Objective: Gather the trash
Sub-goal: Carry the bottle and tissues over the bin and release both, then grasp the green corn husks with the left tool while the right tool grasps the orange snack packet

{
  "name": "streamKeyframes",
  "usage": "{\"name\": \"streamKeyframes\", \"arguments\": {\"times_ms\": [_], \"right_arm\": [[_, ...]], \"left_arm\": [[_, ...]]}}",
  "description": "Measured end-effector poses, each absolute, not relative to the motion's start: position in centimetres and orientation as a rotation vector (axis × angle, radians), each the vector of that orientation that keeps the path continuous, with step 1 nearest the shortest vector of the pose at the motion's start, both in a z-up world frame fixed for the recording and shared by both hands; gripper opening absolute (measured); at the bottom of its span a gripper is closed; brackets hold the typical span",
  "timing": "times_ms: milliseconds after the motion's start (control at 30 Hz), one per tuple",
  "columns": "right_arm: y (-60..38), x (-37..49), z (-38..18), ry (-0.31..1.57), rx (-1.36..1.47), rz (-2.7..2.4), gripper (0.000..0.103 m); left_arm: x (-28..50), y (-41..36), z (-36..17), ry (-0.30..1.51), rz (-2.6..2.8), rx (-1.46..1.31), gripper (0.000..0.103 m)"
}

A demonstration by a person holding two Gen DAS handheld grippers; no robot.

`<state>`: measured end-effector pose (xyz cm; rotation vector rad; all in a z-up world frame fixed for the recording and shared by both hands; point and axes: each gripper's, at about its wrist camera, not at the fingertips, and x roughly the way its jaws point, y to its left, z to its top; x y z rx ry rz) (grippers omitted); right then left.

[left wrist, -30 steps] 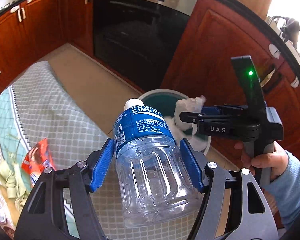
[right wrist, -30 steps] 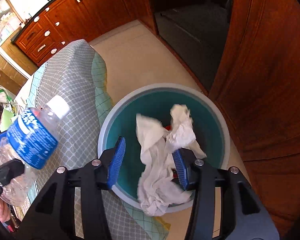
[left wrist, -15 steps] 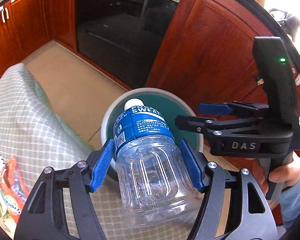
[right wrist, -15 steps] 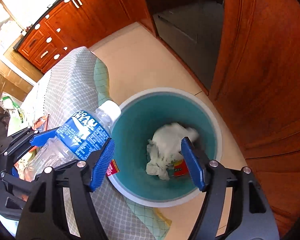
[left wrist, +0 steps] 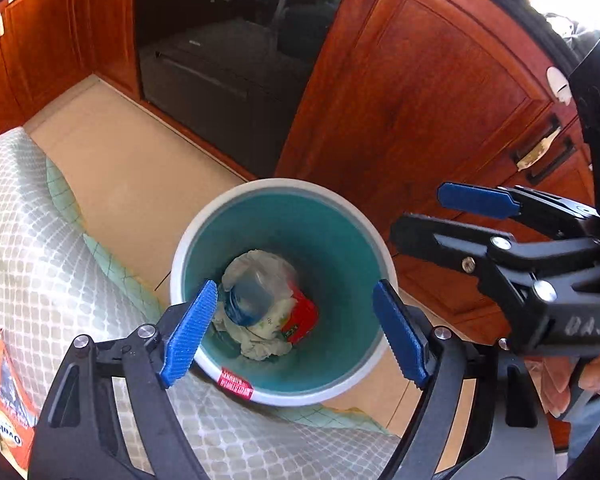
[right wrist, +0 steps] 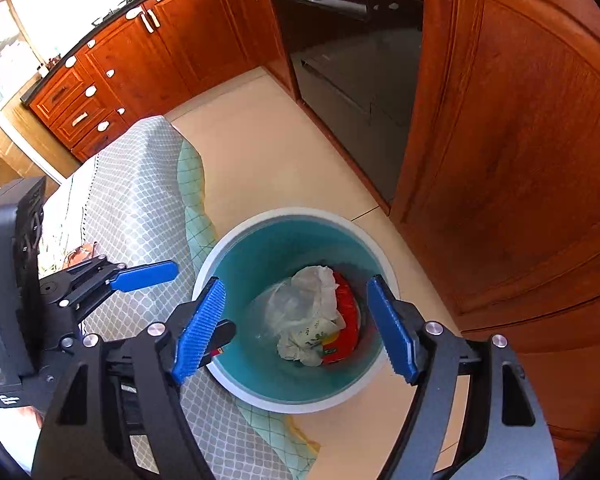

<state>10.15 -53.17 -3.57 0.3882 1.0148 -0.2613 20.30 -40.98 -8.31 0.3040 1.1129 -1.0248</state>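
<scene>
The wooden cabinets (left wrist: pixel 412 92) and the dark oven door (left wrist: pixel 228 56) stand behind a pale tiled floor (left wrist: pixel 132 176). A table with a grey patterned cloth (left wrist: pixel 32 240) is just beside the round bin (left wrist: pixel 278 394), which stands on the floor and is teal inside.

In the bin lie a plastic bottle (left wrist: pixel 250 294) with a blue label, white crumpled paper (left wrist: pixel 262 344) and a red wrapper (left wrist: pixel 302 318), all touching each other.

The left gripper (left wrist: pixel 292 328) hangs over the bin; its jaws are opening and nothing is between them. The right gripper (right wrist: pixel 296 328) is also above the bin, its jaws opening, with nothing between them. A red snack bag (left wrist: pixel 2 404) lies on the cloth.
</scene>
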Motion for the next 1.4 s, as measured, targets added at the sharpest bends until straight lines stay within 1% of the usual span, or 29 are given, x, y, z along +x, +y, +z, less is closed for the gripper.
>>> {"name": "streamKeyframes", "arguments": {"times_ms": [167,433,733,833,1033,1233,1400], "right_arm": [[-51.8,10.8,-3.2,1.005,0.381,-0.236,0.071],[-46.5,11.6,-1.8,0.977,0.345,-0.147,0.073],[-38.8,12.3,-0.5,0.968,0.298,-0.041,0.074],[-36.8,12.6,-0.2,0.963,0.287,-0.017,0.075],[-33.7,13.4,-0.6,0.967,0.297,0.005,0.075],[-31.6,15.0,-1.8,1.013,0.277,0.027,0.075],[-30.8,16.8,-2.9,1.031,0.287,0.036,0.075]], "left_arm": [[19.7,-37.7,-7.2,1.089,-0.972,0.285,0.081],[19.8,-30.0,-4.4,1.056,-0.829,0.237,0.082],[20.0,-19.0,-1.0,0.998,-0.666,0.171,0.084],[20.5,-16.0,-1.6,1.012,-0.607,0.152,0.086],[21.0,-10.9,-3.2,1.067,-0.57,0.11,0.086],[21.6,-9.8,-5.9,1.114,-0.56,0.093,0.086],[22.9,-10.4,-7.2,1.128,-0.559,0.095,0.086]]}}
